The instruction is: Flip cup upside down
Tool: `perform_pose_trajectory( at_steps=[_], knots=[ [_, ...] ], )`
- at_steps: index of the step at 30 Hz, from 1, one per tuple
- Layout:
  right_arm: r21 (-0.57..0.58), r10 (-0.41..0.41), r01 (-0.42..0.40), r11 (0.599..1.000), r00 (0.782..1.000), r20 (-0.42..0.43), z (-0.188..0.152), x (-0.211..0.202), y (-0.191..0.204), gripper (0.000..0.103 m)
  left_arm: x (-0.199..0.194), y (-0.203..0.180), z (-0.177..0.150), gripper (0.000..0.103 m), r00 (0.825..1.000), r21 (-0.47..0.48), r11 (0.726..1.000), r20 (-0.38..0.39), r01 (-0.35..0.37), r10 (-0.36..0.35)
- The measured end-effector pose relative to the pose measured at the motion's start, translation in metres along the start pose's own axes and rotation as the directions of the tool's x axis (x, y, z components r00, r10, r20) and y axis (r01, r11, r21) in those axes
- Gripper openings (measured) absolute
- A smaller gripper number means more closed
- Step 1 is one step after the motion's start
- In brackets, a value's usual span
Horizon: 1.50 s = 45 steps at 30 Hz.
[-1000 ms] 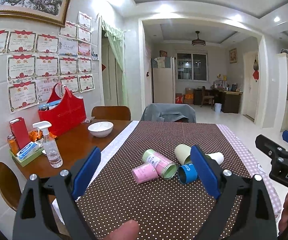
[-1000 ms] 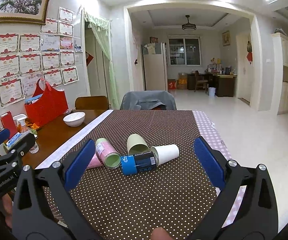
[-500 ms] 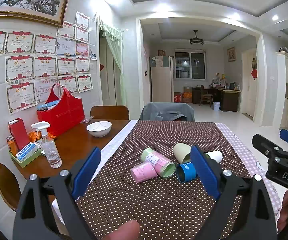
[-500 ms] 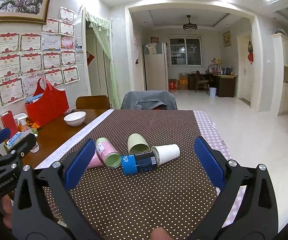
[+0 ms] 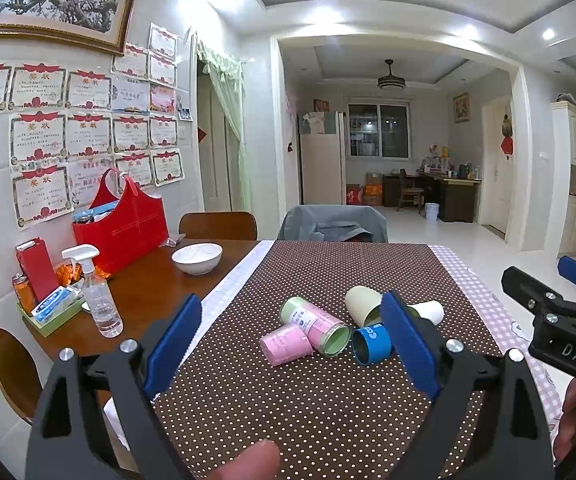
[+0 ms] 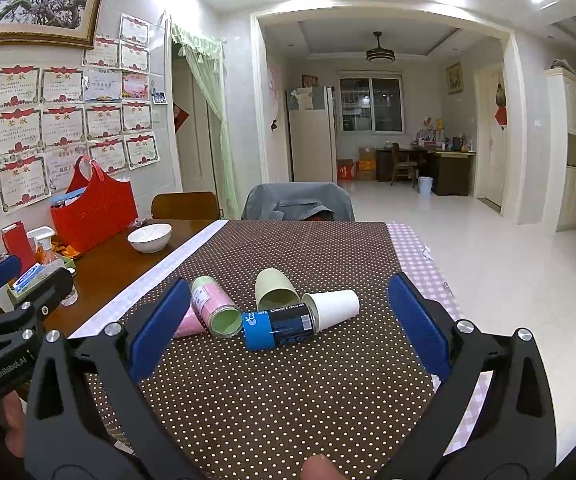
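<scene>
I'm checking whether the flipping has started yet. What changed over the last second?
Hardly anything. The left gripper eased very slightly, so the cups sit a touch lower left in its view; the right gripper barely moved. Both are open and empty. The pink cup, blue cup and white cup lie on their sides, untouched.

Brown white-dotted cloth [image 6: 288, 392]; pink cup [image 5: 286, 345], pale green cup [image 6: 274, 289], white cup [image 6: 335, 307], blue-black can [image 6: 278, 326]; red bag [image 5: 122, 226] at ten o'clock.

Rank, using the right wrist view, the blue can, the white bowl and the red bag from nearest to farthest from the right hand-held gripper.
1. Blue can, lying on the dotted cloth, just ahead.
2. White bowl, on bare wood, left.
3. Red bag, by the left wall.
</scene>
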State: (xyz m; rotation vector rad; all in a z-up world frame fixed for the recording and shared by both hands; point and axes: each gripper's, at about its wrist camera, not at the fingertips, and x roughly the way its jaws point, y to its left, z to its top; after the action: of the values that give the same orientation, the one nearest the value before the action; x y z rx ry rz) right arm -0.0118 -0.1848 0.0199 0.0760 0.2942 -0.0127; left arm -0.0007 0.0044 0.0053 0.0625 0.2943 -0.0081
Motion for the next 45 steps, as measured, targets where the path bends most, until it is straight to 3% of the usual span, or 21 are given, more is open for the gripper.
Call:
perform_pose_trajectory(
  at_steps=[26, 45],
  knots=[
    [-0.037, 0.008, -0.010, 0.999, 0.999, -0.052, 0.005, 0.037, 0.012, 0.097, 0.040, 0.000, 0.004, 0.090, 0.999, 0.019, 1.000, -0.036, 0.011, -0.011],
    [0.003, -0.073, 0.076, 0.997, 0.977, -0.202, 0.004, 0.127, -0.036, 0.097, 0.152, -0.047, 0.010, 0.090, 0.975, 0.111, 0.984, -0.192, 0.137, -0.114]
  ],
)
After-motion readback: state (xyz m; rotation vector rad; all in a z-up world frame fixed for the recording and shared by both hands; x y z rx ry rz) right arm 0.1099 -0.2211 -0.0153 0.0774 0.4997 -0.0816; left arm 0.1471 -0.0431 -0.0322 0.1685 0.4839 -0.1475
